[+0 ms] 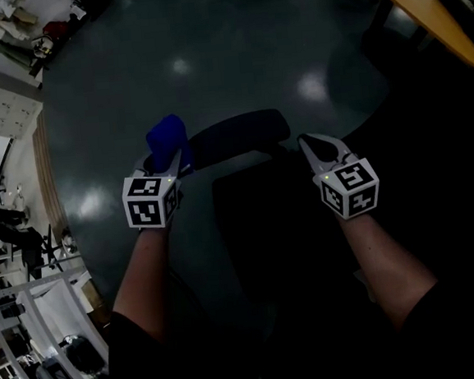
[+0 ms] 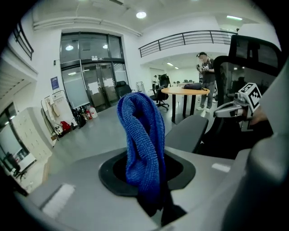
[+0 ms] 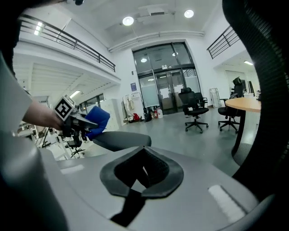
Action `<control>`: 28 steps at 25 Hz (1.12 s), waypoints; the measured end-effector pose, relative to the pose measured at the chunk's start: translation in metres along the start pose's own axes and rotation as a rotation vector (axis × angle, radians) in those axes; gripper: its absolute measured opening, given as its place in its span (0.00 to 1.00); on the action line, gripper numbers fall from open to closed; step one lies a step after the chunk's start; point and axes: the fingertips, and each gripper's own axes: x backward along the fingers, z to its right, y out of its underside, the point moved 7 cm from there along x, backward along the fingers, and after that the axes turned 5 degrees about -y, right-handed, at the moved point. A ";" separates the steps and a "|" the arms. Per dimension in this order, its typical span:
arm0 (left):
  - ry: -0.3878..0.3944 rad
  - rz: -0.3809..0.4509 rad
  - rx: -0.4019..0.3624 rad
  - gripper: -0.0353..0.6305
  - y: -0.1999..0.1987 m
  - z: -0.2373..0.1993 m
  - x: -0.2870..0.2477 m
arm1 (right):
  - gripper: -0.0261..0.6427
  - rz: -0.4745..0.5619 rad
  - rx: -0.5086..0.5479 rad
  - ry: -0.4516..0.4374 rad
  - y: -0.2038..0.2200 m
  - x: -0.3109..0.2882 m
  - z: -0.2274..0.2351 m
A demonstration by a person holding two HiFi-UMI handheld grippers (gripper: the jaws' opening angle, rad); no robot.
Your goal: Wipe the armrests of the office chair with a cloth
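A blue knitted cloth (image 2: pixel 142 140) stands up out of my left gripper (image 2: pixel 146 178), which is shut on it. In the head view the blue cloth (image 1: pixel 167 139) and left gripper (image 1: pixel 169 167) hover at the left end of the dark chair armrest (image 1: pixel 236 137). I cannot tell whether the cloth touches it. The armrest (image 2: pixel 187 131) lies just right of the cloth. My right gripper (image 1: pixel 309 147) is shut on nothing, level with the armrest's right end. From the right gripper view the armrest (image 3: pixel 119 140) stretches left to the left gripper (image 3: pixel 76 122) and cloth (image 3: pixel 97 118).
The chair's dark mesh backrest (image 2: pixel 253 58) rises on the right. A round wooden table (image 1: pixel 428 11) is at the back right, with a person (image 2: pixel 207 74) beyond the table (image 2: pixel 185 90). Other office chairs (image 3: pixel 195 110) stand on the grey floor (image 1: pixel 209 55). Shelving (image 1: pixel 36 342) lines the left.
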 end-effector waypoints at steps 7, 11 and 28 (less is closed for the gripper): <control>0.001 -0.047 -0.066 0.24 -0.004 0.002 -0.013 | 0.04 -0.104 0.088 0.039 -0.005 -0.036 0.014; -0.004 -0.055 -0.066 0.24 -0.003 0.006 -0.017 | 0.03 -0.124 0.098 0.041 0.001 -0.047 0.013; -0.005 -0.052 -0.141 0.23 -0.028 0.025 -0.038 | 0.03 -0.106 0.089 0.060 -0.002 -0.051 0.015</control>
